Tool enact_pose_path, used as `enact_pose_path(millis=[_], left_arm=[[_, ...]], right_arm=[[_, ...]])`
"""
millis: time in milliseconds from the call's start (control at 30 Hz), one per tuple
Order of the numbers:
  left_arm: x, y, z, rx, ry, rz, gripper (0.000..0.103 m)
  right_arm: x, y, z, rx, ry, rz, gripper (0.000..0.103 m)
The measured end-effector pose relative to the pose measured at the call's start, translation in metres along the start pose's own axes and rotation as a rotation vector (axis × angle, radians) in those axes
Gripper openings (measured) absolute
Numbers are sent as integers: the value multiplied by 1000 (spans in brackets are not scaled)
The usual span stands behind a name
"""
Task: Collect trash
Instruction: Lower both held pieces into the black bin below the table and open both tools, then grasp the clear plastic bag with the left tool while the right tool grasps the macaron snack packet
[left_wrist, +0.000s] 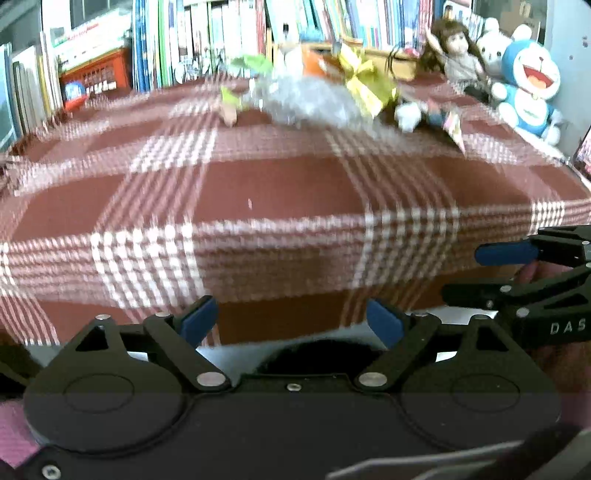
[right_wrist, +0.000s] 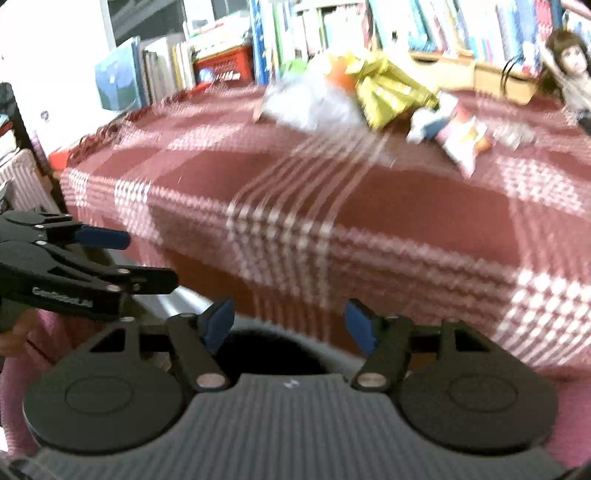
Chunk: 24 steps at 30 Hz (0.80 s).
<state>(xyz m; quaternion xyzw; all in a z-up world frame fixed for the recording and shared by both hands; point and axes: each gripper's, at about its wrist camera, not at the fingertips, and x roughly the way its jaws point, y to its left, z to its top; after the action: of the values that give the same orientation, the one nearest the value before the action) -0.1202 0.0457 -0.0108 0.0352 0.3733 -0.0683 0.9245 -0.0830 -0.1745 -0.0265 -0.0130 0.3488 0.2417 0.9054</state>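
Hanging off the near edge of the red-and-white plaid cloth-covered table (left_wrist: 280, 192), left gripper (left_wrist: 291, 321) then right gripper (right_wrist: 291, 325), both spread wide and empty. Lying straight ahead by the far edge: crumpled clear plastic wrap (left_wrist: 310, 101), yellow foil wrapper (left_wrist: 365, 85), small pink snack packet (right_wrist: 467, 142), the heap stretched along that edge. Probably nearer the right.

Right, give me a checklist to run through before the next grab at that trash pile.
1. Left gripper open and empty: ok.
2. Right gripper open and empty: ok.
3. Trash left to collect: ok; clear plastic bag, yellow wrapper and snack packet lie at the far end of the plaid cloth.
4. Grippers within reach of the pile: not ok; both sit at the near edge.
5. Bare cloth between grippers and pile: ok.
6. Doll apart from the trash: cannot tell; the view is blurred.
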Motion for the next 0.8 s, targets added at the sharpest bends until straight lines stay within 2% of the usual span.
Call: enact_pose_path(millis=[100, 267, 367, 533, 800], left_arm=[[-4, -1, 14, 3, -46, -6, 89], [-4, -1, 41, -12, -125, -18, 90], [-2, -2, 57, -13, -174, -40, 91], [14, -6, 83, -28, -208, -47, 91], [55, 0, 120, -158, -208, -94, 91]], right_arm=[[-8, -7, 11, -8, -51, -30, 79], [-15, -17, 29, 11, -91, -2, 79], [-23, -22, 39, 12, -139, -21, 80], [-20, -32, 56, -13, -202, -171, 81], [0, -67, 79, 121, -245, -303, 81]])
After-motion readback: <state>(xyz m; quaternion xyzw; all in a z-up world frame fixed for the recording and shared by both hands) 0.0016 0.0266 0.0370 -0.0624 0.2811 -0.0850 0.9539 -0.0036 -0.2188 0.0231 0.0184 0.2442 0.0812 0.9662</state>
